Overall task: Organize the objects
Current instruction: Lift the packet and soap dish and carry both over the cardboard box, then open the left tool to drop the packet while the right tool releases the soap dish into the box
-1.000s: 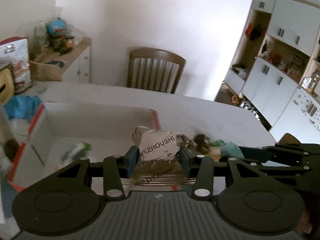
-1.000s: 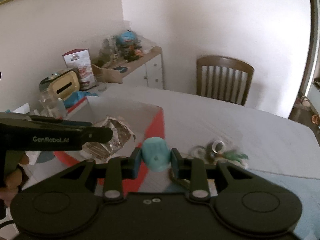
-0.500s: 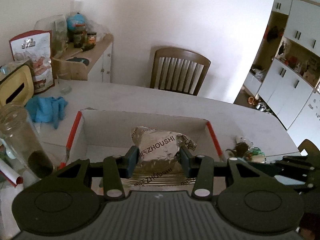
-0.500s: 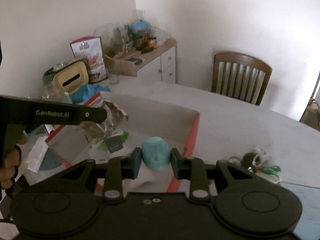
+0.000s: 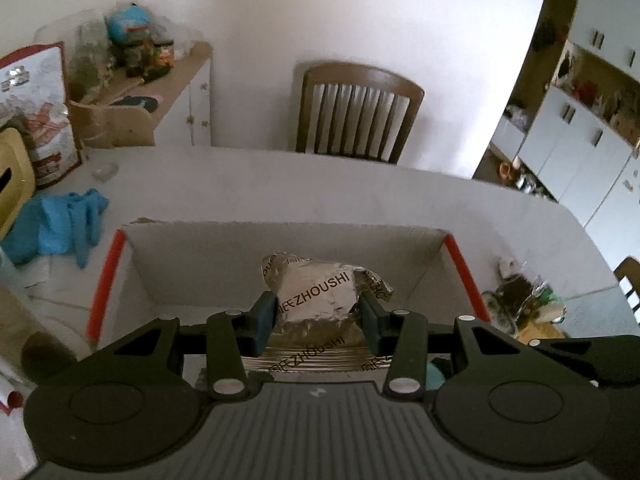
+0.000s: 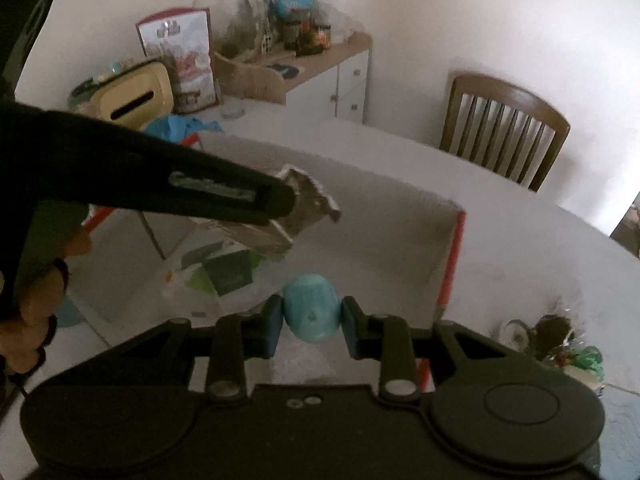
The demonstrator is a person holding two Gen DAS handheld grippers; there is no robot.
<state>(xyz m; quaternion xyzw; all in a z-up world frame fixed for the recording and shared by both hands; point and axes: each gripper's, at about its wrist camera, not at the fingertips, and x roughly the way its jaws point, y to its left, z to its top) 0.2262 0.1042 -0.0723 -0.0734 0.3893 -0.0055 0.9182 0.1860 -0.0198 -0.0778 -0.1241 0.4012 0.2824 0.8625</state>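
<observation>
**A:** What is each gripper carrying?

**B:** The left gripper [image 5: 317, 316] has its jaws pinching a crinkled silver foil packet [image 5: 320, 300] printed with "ZHOUSHI". The right gripper [image 6: 308, 320] has its jaws pinching a small turquoise egg-shaped object [image 6: 312, 312].

**A:** Where are they relative to the box?

**B:** Both hang above the open cardboard box [image 5: 280, 248], which has red-edged flaps and sits on the white tabletop [image 5: 320, 184]. In the right wrist view the foil packet [image 6: 308, 204] is up in the air over the box's left half, and the turquoise object is over the box's near right part.

**A:** Which way do they point?

**B:** The packet's long axis runs forward, away from the left gripper and toward the box's far wall, its crumpled end leading. The turquoise object's long axis also runs along the fingers, with the narrower rounded end toward the camera.

**A:** Anything already in the box?

**B:** Green and white packets [image 6: 224, 268] lie flat on its floor.

**A:** And around it?

**B:** Blue gloves [image 5: 60, 224] lie left of the box, a small pile of wrappers [image 5: 524, 300] right of it, and a wooden chair [image 5: 356, 112] stands at the far side.
</observation>
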